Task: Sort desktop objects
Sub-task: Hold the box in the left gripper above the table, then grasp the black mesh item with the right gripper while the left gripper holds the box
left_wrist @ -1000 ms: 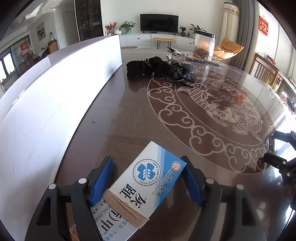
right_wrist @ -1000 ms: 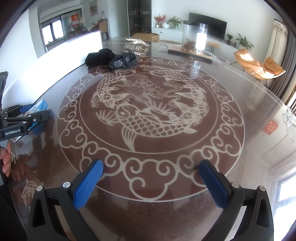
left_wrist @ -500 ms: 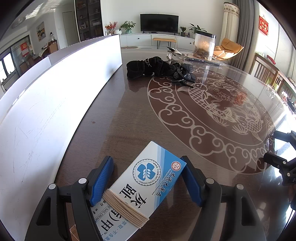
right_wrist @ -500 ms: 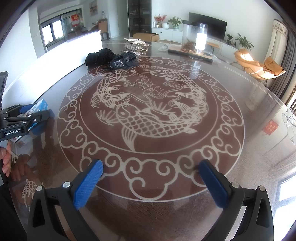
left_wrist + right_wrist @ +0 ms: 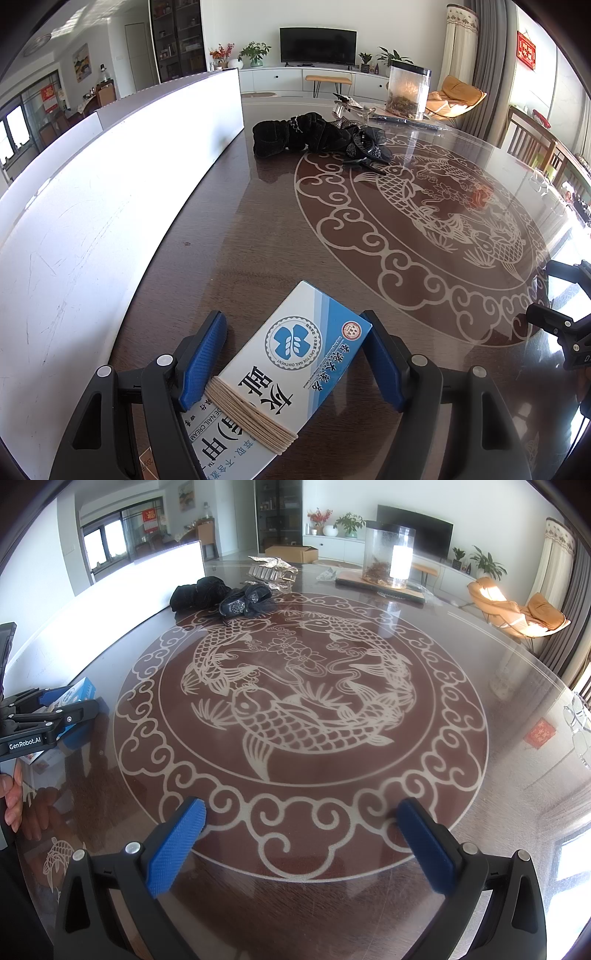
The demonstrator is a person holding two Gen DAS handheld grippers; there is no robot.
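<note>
My left gripper (image 5: 293, 354) has its blue-padded fingers (image 5: 203, 360) spread on either side of a white-and-blue cardboard ointment box bound with beige string (image 5: 280, 369), which lies flat on the dark glass-topped counter with the carp pattern (image 5: 240, 221), beside a long white panel (image 5: 92, 221). My right gripper (image 5: 301, 842) hangs with fingers wide apart, gripping nothing. Black fabric items (image 5: 201, 592) lie far across the counter.

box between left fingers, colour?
White and blue box, black lettering; clearest in left wrist view.
</note>
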